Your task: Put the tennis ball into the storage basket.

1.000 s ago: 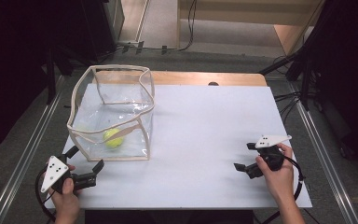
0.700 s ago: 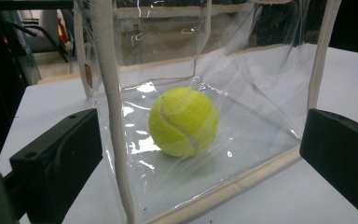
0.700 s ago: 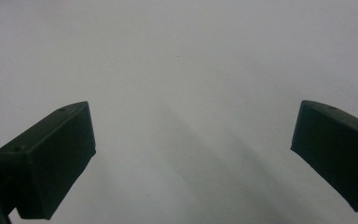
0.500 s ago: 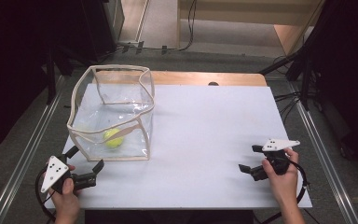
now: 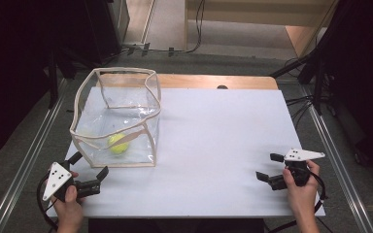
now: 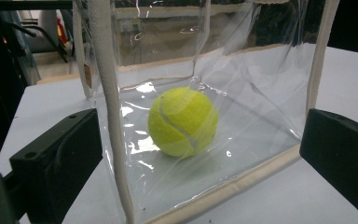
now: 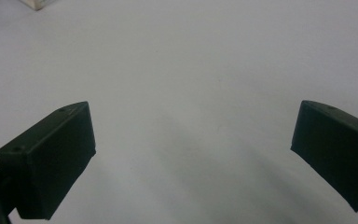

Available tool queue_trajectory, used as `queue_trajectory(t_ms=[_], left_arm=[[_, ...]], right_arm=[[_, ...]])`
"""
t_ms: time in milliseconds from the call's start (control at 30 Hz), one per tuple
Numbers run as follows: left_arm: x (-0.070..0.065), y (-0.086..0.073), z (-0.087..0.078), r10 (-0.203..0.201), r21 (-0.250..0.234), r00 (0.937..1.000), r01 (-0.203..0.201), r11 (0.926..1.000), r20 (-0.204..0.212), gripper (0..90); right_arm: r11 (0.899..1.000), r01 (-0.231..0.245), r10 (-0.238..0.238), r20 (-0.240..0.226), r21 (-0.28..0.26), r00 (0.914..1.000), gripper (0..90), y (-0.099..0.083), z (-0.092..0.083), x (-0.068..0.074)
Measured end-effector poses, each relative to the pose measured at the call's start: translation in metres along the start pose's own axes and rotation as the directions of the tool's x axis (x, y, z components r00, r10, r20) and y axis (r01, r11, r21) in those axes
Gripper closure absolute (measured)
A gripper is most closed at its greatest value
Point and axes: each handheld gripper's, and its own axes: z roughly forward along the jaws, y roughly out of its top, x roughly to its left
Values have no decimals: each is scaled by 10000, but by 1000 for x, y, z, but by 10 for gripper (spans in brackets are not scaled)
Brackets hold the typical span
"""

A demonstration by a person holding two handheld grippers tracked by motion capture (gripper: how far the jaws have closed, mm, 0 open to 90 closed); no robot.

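Right claw (image 5: 270, 170) retreated; left claw (image 5: 88, 165) faces bag (image 5: 148, 104).

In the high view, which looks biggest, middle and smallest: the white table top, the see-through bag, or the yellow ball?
1. White table top, biggest.
2. See-through bag, middle.
3. Yellow ball, smallest; it sits inside the bag.

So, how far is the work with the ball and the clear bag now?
Done: the tennis ball already lies inside the clear bag. In hand: nothing; the left gripper is open, close before the bag's near wall, and the right gripper is open over the bare table. Left: probably gripping the bag.
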Motion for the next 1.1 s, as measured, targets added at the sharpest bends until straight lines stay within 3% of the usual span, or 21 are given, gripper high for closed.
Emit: queue_trajectory(t_ms=[400,800,1100], left_arm=[[1,0,0,-47,-60,10000,48,10000,59,0],[2,0,0,-84,-97,9999,85,9999,98,0],[2,0,0,-93,-66,10000,93,9999,4,0]], right_arm=[[9941,-537,556,180,-939,9983,0,-13,-15,-8],[9838,-579,679,535,-1695,9963,0,-30,-34,-17],[9617,-717,868,457,-2646,9952,0,-38,-50,-24]])
